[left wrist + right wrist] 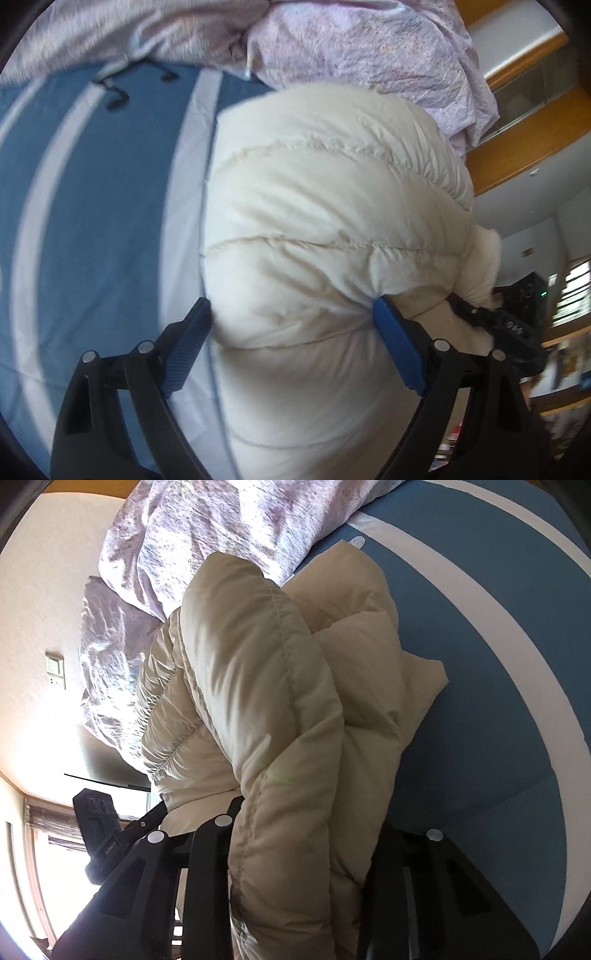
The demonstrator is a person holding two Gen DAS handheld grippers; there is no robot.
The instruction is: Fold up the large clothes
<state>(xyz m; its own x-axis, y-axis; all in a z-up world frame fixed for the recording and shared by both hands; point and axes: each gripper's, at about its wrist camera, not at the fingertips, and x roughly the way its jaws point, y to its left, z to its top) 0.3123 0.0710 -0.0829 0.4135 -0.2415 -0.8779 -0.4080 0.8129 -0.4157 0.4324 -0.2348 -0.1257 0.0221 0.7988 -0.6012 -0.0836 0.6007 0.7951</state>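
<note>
Left wrist view looks down on a cream puffer jacket [325,221] bunched on a bed with a blue-and-white striped sheet [92,221]; the left hand-held gripper [291,343] stands wide, its 2 blue pads [397,347] set on either side of a fat quilted roll of the jacket — the right pad dents the fabric, the left one sits at the roll's edge, so it looks clamped on the bulk. A crumpled lilac quilt [369,48] lies beyond the jacket, touching it. Right wrist view shows the same jacket [258,686] rising in thick folds above the sheet [480,701]; the right hand-held gripper [295,849] is narrowed on a padded fold — fabric fills the gap and hides the pads; the lilac quilt [221,528] sits behind. The other gripper's black frame [99,830] shows at lower left.
</note>
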